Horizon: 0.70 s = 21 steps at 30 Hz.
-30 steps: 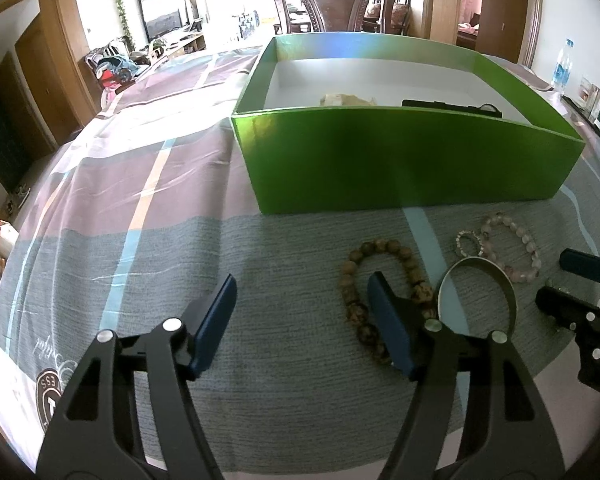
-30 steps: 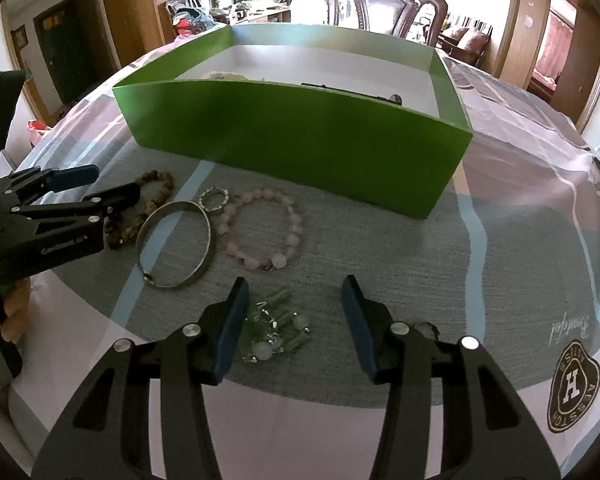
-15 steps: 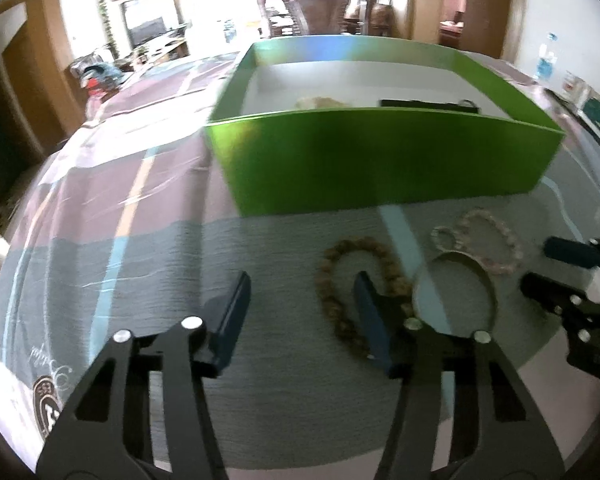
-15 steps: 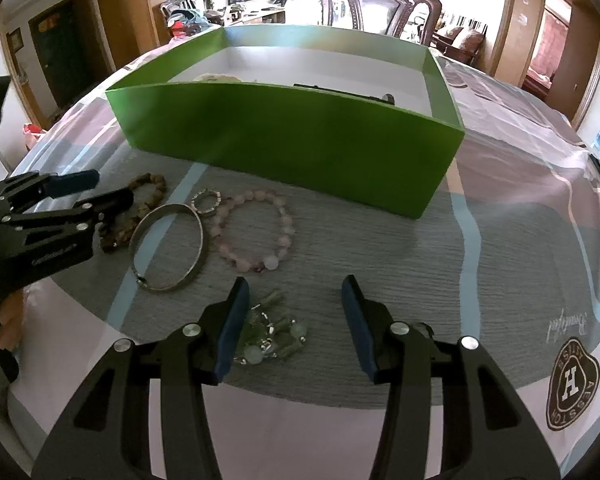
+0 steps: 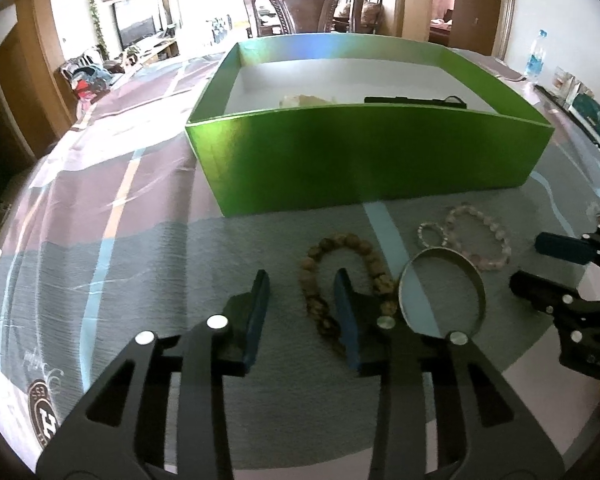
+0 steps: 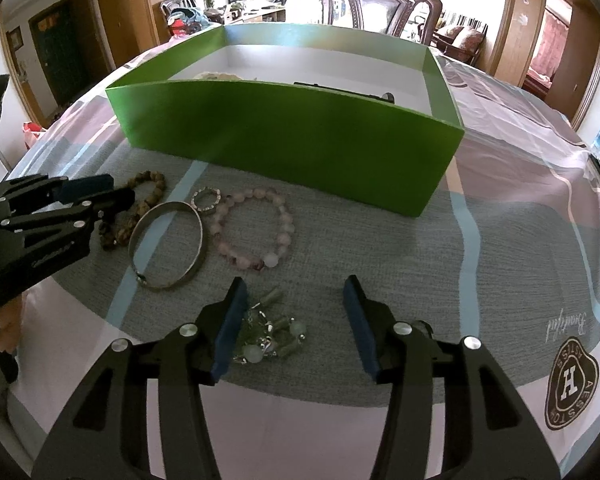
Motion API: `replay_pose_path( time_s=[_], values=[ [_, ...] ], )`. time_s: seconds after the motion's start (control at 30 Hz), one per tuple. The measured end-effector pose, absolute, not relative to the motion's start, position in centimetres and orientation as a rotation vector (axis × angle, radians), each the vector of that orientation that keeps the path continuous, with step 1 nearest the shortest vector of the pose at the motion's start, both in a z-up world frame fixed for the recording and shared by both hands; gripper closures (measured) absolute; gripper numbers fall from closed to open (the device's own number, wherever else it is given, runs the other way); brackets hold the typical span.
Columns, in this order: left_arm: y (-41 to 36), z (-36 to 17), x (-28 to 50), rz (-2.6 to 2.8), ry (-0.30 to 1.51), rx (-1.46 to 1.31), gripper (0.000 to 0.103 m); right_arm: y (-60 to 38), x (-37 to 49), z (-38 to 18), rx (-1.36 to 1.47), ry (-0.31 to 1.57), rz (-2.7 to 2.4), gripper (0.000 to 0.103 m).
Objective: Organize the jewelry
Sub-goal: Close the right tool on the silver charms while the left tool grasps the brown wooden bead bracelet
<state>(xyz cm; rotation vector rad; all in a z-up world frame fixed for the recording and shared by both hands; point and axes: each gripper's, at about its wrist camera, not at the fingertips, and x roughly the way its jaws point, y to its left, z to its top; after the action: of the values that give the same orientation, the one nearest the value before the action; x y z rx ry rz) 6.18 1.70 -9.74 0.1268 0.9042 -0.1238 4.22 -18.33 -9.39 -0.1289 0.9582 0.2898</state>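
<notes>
A: Five pieces lie loose on the table [image 6: 500, 240], none moved to the green box [image 6: 292, 140] yet. Left tongs [image 5: 302, 308] have just been closing around the wooden bead bracelet [image 5: 342, 246], pads not pressing yet.

B: Right tongs [image 6: 296, 320]?

A: Open over the green-bead cluster [image 6: 272, 336]. Silver bangle [image 6: 166, 246] touches the wooden bracelet; pink bead bracelet [image 6: 256, 232] and small ring [image 6: 206, 200] just beside.

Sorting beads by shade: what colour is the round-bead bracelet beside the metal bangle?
Pale pink round-bead bracelet; right wrist view.

Glossy green cardboard box [image 5: 364, 160], woven matt tablecloth [image 6: 500, 248], polished metal bangle [image 6: 166, 246], rough wooden bead bracelet [image 5: 316, 276]
</notes>
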Motion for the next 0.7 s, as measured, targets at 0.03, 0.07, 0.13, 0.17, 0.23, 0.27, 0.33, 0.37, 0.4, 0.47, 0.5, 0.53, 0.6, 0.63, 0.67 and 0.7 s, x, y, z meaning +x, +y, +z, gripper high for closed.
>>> replay_pose_path(
  time_s=[0.03,0.07,0.13,0.17,0.23,0.27,0.33,0.37,0.4,0.47,0.5,0.53,0.6,0.63,0.67,0.7],
  values=[
    [1.6,-9.7,6.2,-0.122,0.903,0.130,0.068,-18.3,4.2,-9.4,-0.130,0.958,0.291,0.052],
    [1.5,-9.7,6.2,-0.121,0.902,0.134,0.068,-18.3,4.2,-9.4,-0.130,0.959,0.293,0.052],
    [1.4,-9.7,6.1,-0.113,0.898,0.149,0.064,-18.5,4.2,-9.4,-0.128,0.963,0.290,0.050],
    [1.5,-9.7,6.1,-0.106,0.894,0.157,0.062,-18.6,4.3,-9.4,-0.122,0.975,0.274,0.046],
    [1.6,-9.7,6.0,-0.097,0.890,0.159,0.058,-18.8,4.3,-9.4,-0.109,0.998,0.264,0.044],
    [1.7,-9.7,6.0,-0.099,0.892,0.153,0.058,-18.9,4.1,-9.4,-0.110,1.008,0.267,0.044],
    [1.8,-9.7,5.9,-0.100,0.896,0.153,0.058,-18.8,3.6,-9.3,-0.125,1.027,0.264,0.044],
    [1.8,-9.7,5.9,-0.099,0.895,0.155,0.057,-18.7,3.3,-9.3,-0.133,1.029,0.263,0.044],
    [1.7,-9.7,5.9,-0.096,0.894,0.160,0.057,-18.7,3.2,-9.3,-0.134,1.027,0.264,0.044],
    [1.6,-9.6,5.8,-0.088,0.891,0.175,0.056,-18.6,3.0,-9.4,-0.125,1.016,0.269,0.049],
    [1.5,-9.6,5.7,-0.084,0.889,0.180,0.055,-18.5,3.0,-9.3,-0.125,1.006,0.274,0.052],
    [1.5,-9.6,5.7,-0.081,0.888,0.181,0.054,-18.4,3.0,-9.3,-0.122,1.000,0.277,0.061],
    [1.5,-9.7,5.7,-0.082,0.889,0.176,0.054,-18.1,3.1,-9.4,-0.122,0.986,0.283,0.071],
    [1.5,-9.6,5.7,-0.083,0.889,0.174,0.054,-18.0,3.1,-9.4,-0.122,0.982,0.285,0.076],
    [1.6,-9.6,5.7,-0.083,0.890,0.172,0.054,-17.8,3.3,-9.4,-0.120,0.978,0.285,0.078],
    [1.6,-9.7,5.7,-0.084,0.890,0.171,0.054,-17.7,3.5,-9.4,-0.116,0.973,0.284,0.079]
  ],
)
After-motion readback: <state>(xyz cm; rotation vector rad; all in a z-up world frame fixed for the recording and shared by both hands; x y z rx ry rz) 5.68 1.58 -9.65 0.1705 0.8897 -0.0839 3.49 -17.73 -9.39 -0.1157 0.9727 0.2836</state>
